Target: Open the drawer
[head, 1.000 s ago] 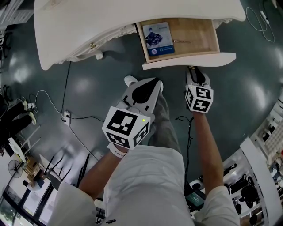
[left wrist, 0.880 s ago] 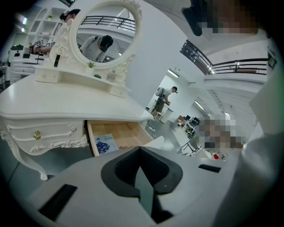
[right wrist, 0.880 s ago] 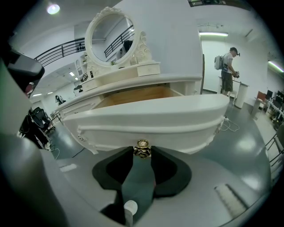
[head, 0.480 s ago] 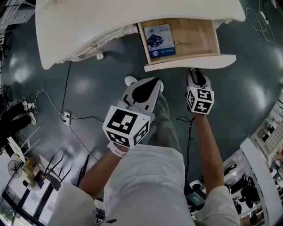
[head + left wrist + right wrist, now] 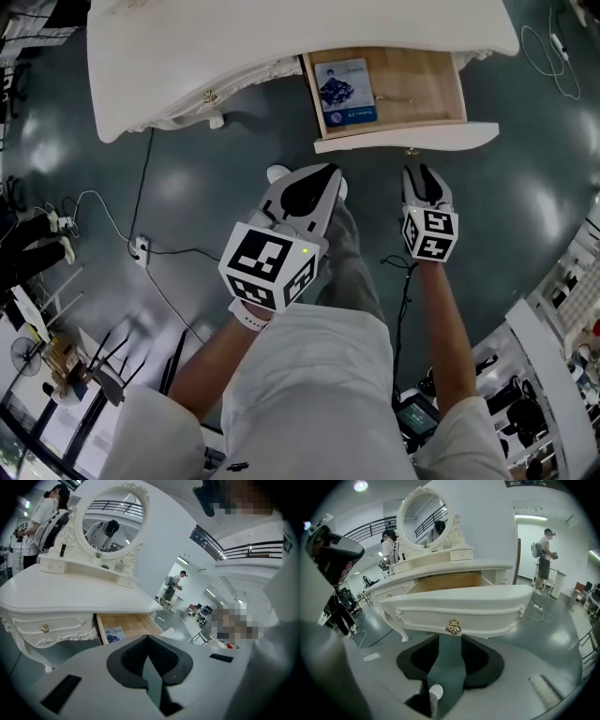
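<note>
Right gripper (image 5: 423, 176), jaws just spread apart with nothing between, hangs just short of the drawer (image 5: 403, 139) knob (image 5: 453, 626); drawer looks pulled well out, little left.

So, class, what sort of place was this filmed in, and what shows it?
Probably a large hall or lab, not a home: a white dressing table with mirror stands on glossy grey floor, cables trail across it, and a person with a backpack stands beyond.
</note>
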The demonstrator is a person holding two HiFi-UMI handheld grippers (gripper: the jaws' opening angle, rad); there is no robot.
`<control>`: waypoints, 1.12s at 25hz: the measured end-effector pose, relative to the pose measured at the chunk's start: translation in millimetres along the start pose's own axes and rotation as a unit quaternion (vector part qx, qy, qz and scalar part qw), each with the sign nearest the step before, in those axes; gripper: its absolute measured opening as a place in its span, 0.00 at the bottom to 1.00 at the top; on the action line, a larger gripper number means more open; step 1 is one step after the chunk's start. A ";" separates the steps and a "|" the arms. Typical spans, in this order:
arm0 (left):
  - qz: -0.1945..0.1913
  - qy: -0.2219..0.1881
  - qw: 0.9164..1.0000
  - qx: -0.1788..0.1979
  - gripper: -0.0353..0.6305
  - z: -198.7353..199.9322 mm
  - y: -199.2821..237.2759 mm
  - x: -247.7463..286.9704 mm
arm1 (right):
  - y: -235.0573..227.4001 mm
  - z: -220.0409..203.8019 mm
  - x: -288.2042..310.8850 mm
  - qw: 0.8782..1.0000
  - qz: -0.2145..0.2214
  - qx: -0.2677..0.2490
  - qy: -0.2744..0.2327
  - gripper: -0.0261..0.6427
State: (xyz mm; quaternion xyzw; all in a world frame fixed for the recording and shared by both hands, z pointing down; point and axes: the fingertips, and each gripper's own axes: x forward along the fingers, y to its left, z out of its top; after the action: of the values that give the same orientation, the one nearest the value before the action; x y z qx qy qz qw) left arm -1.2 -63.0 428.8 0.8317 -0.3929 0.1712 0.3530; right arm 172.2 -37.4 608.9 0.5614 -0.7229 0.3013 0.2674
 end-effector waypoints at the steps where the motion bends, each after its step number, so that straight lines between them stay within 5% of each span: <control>1: 0.001 -0.002 1.000 0.000 0.07 1.4 0.2 -2.7 | 1.7 2.3 -3.9 1.000 0.002 -0.003 -0.002 0.28; 28: 0.035 -0.070 0.997 0.015 0.07 61.8 2.9 -75.3 | 61.0 155.3 -123.8 0.986 0.074 -0.067 -0.133 0.28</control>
State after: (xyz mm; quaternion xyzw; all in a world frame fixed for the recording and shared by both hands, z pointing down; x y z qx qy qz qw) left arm -50.7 -68.8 345.0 0.8323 -0.4433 0.1305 0.3061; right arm 133.4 -59.6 406.0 0.5219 -0.8103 0.1936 0.1831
